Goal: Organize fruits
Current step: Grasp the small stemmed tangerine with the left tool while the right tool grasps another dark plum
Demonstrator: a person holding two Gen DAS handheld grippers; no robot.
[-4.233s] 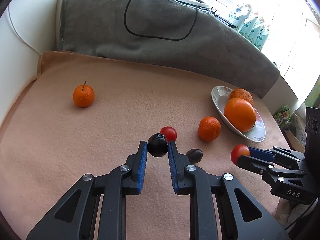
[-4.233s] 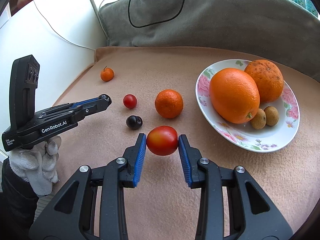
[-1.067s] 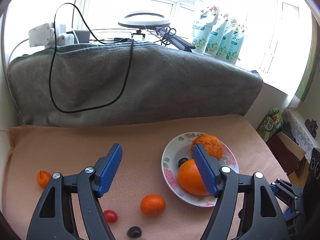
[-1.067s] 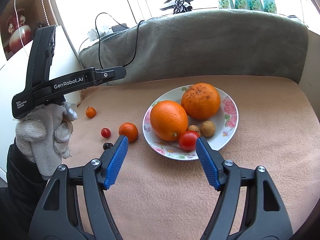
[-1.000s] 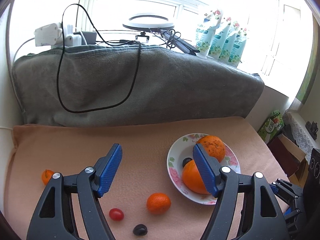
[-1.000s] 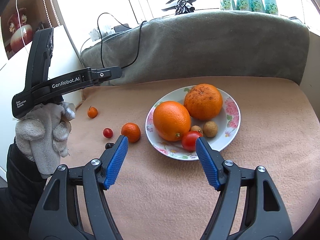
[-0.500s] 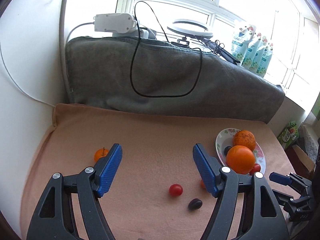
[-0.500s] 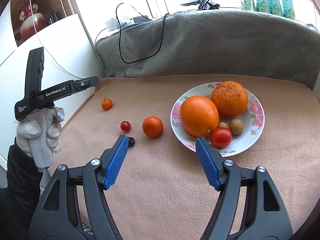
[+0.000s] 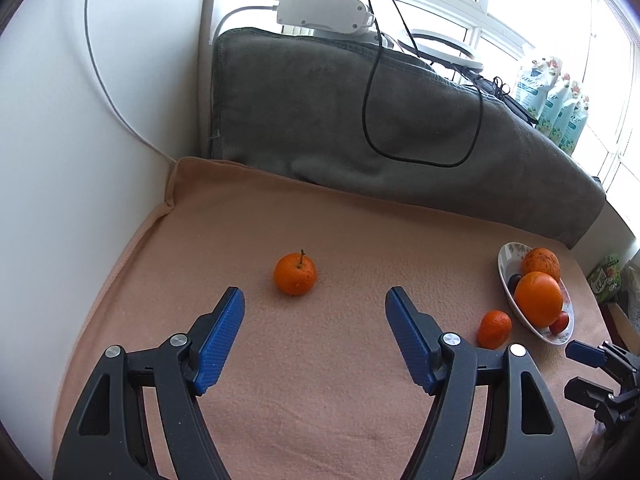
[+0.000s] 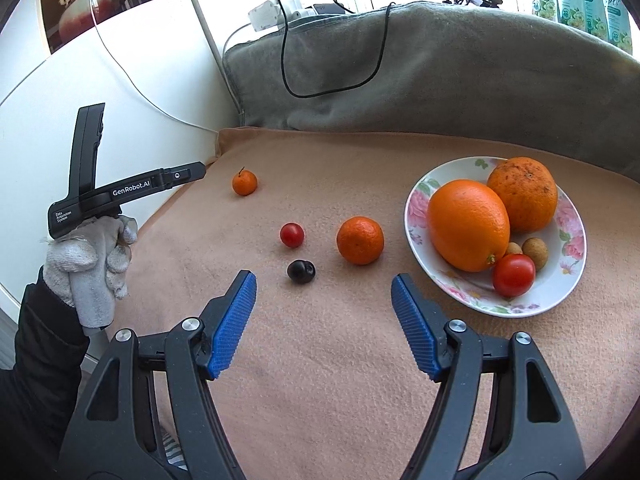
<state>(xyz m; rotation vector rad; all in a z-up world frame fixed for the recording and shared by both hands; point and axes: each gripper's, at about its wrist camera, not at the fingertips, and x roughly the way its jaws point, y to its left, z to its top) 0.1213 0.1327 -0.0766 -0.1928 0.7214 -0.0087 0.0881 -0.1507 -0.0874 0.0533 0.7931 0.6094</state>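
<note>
**Take the stemmed mandarin by its sides**

Your left gripper (image 9: 315, 300) gapes wide and empty; so does your right gripper (image 10: 323, 286). The small mandarin (image 9: 295, 274) sits just beyond your left fingers, far left of the plate (image 10: 416, 216). Likely light, soft-skinned: squeeze its sides gently, below the stem.

Peach-tan blanket (image 10: 320, 360) under everything. White plate (image 10: 416, 200) with pink-green floral rim holds two orange oranges (image 10: 468, 224), red tomato (image 10: 513, 275), two brown longans (image 10: 535, 249). Near blanket's left edge: small orange mandarin (image 10: 244, 182); mid-blanket orange tangerine (image 10: 360, 240), red cherry tomato (image 10: 292, 235), black plum (image 10: 301, 271). Grey cushion (image 10: 440, 80), black cable (image 10: 332, 88). Both black grippers' pads (image 10: 234, 324) blue.
</note>
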